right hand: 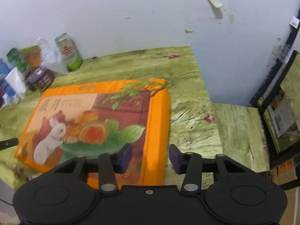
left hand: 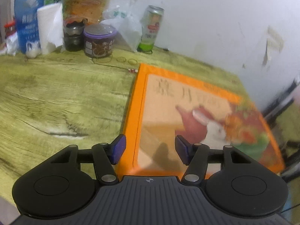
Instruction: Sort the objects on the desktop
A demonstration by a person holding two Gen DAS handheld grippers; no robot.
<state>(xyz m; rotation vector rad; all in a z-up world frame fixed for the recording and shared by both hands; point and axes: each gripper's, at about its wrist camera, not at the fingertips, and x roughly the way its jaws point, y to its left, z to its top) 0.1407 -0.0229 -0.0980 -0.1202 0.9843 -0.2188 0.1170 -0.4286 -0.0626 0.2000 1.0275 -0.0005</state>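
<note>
Below both claws I count one orange box (right hand: 93,123) lying flat on one table (left hand: 56,97). Left claw (left hand: 150,150) and right claw (right hand: 150,159) each stand released, grasping nothing. Beyond them I count one can (left hand: 151,30) and one purple-lidded jar (left hand: 99,41).

Both wrist views steeply down, sharing orange box (left hand: 196,116).

Orange box (left hand: 187,112) smeared in left wrist view, lid print unreadable; near corner hidden behind left gripper (left hand: 150,149) body. In right wrist view, box near edge hidden behind right gripper (right hand: 150,157). Clutter behind box blurred: blue bag (left hand: 26,18) label illegible, top cut off by frame edge. Small red bits (left hand: 132,70) just beyond box far corner, too small to identify.
</note>
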